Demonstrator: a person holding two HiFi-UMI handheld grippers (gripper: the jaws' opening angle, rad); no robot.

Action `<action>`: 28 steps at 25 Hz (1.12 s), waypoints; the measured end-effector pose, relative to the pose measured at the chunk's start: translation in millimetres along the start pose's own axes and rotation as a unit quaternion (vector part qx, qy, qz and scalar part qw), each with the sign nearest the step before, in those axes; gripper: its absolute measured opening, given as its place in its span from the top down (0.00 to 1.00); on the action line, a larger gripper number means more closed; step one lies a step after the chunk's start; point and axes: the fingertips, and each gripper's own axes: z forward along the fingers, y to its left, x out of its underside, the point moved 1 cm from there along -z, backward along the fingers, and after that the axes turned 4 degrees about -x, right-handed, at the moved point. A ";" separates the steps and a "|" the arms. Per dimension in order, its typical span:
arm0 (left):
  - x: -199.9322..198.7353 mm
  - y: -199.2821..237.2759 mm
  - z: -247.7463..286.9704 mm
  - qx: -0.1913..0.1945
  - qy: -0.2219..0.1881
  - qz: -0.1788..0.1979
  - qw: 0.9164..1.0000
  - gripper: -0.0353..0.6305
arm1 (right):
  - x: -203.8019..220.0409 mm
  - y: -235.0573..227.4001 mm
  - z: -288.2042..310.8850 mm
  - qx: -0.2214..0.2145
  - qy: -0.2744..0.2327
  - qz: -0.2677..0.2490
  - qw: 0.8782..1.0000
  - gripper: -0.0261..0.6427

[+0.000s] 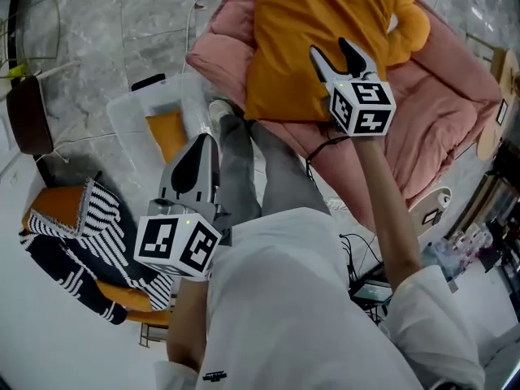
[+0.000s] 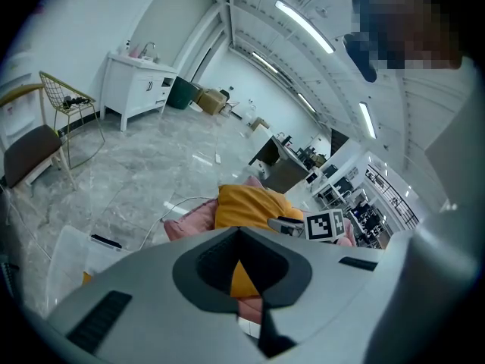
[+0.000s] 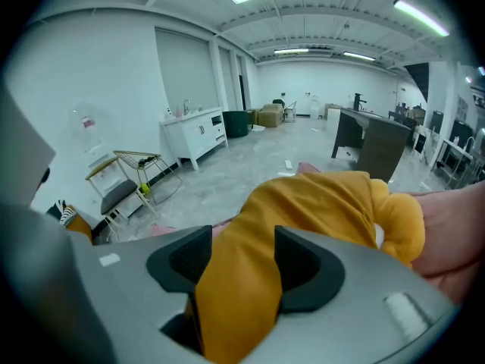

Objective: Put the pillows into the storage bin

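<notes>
A large orange pillow (image 1: 317,39) (image 3: 318,203) lies on a pink sofa (image 1: 439,104). My right gripper (image 1: 331,51) (image 3: 242,237) stands open over the pillow's near edge, and orange fabric shows in the gap between its jaws. A clear storage bin (image 1: 134,100) sits on the floor to the left of the sofa, with a smaller orange pillow (image 1: 166,132) inside it. My left gripper (image 1: 201,145) (image 2: 241,233) is shut and holds nothing, pointing toward the bin from the near side. The sofa's orange pillow (image 2: 246,207) also shows beyond its jaws.
A black-and-white striped pillow (image 1: 97,210) and an orange cushion (image 1: 57,205) rest on a chair at lower left. A brown stool (image 1: 28,116) stands at far left. The person's legs (image 1: 252,169) stand between bin and sofa. Cables and a power strip (image 1: 370,287) lie at right.
</notes>
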 end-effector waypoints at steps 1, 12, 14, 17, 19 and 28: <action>-1.0 -1.1 1.6 -0.002 0.000 0.000 1.000 0.93 | 2.1 -5.7 5.8 0.003 0.008 -0.002 1.000 0.55; -1.9 1.2 19.2 -0.021 0.012 -0.016 1.000 0.93 | 43.6 -51.4 74.8 0.052 0.108 0.025 0.993 0.47; -1.2 0.5 18.9 -0.023 0.010 -0.020 0.999 0.93 | 51.8 -53.8 82.7 0.052 0.132 0.029 0.989 0.51; 0.2 -1.2 18.0 -0.024 0.008 -0.024 0.999 0.93 | 53.2 -53.5 82.2 0.044 0.152 0.036 0.987 0.75; 0.2 -1.4 16.3 -0.026 0.005 -0.026 0.999 0.93 | 51.2 -50.3 80.0 0.036 0.152 0.044 0.987 0.85; 8.3 14.5 2.4 -0.032 -0.001 -0.039 0.999 0.93 | 39.9 -38.0 69.1 -0.005 0.115 0.097 0.989 0.93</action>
